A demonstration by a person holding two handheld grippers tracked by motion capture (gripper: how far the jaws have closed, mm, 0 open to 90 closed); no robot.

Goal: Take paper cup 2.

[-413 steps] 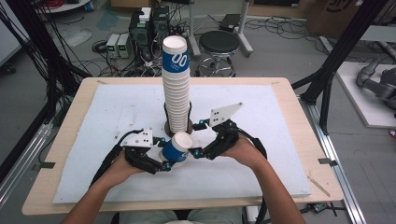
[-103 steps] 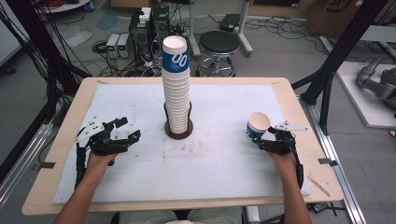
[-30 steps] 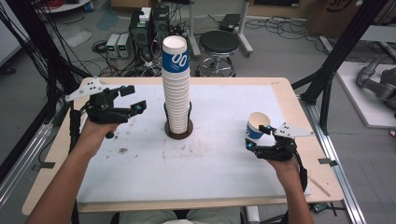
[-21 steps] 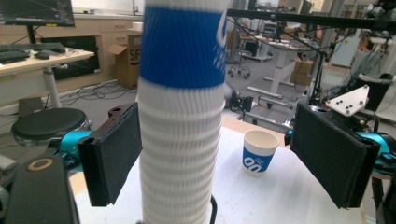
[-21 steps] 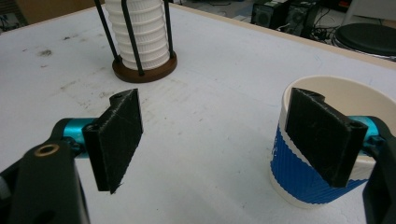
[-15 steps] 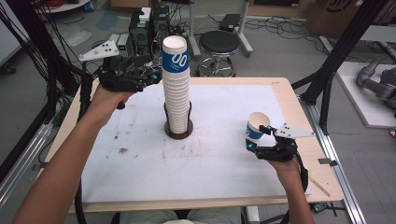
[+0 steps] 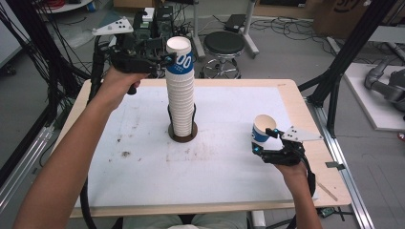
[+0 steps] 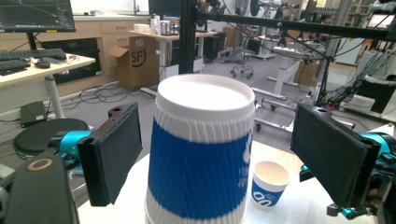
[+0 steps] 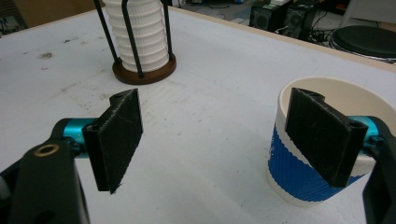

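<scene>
Cups are what I am working with: a tall stack of white ribbed paper cups [image 7: 180, 90] is standing in a round brown holder with black upright rods [image 7: 182, 134] near the middle of the white-covered bench [image 7: 143, 162], a little toward the far edge. The topmost cup, white-rimmed with a blue band [image 8: 200, 154], is sitting upside down on that stack. I am holding my left tool [image 7: 165, 58] level at the top of the stack, with its jaws standing open on either side of that cup; in the left gripper view a gap is showing between each black pad and the cup wall. My right tool [image 7: 265, 141] is resting near the right edge of the bench, jaws spread open. A single blue-and-white paper cup [image 9: 317, 154] is standing upright on the bench there, just behind the right tool's one pad [image 9: 322, 135]; whether that pad is touching the cup I cannot tell, and the other pad is well clear of it.
</scene>
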